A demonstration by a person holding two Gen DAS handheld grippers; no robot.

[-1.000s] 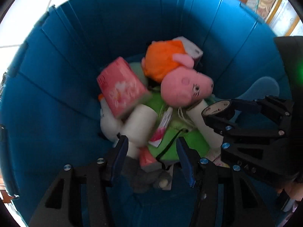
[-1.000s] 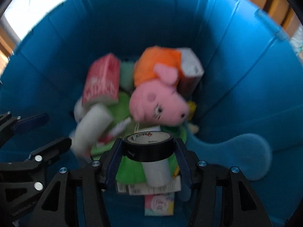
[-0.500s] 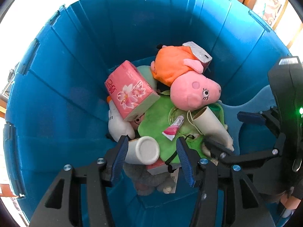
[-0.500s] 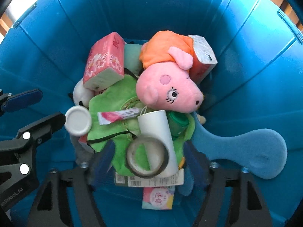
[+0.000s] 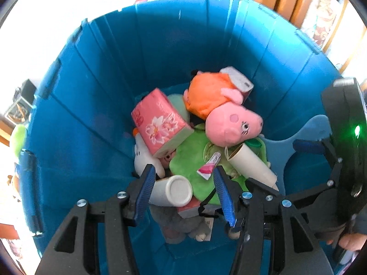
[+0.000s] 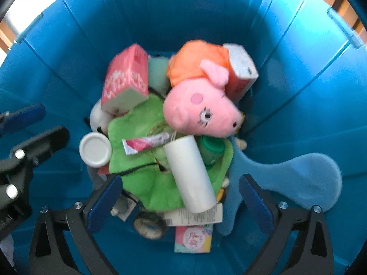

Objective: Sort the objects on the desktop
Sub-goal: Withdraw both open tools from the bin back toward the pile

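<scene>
Inside the blue bin (image 6: 286,73), the right claw (image 6: 179,202) has just been opening wide, nothing between its fingers; the tape roll (image 6: 149,225) is lying at the bottom beneath it. The left claw (image 5: 184,191) is hovering half-open over a white bottle (image 5: 174,191), gripping nothing.

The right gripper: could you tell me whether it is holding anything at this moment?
Nothing: the right gripper has just opened, and the tape roll lies in the bin.
</scene>
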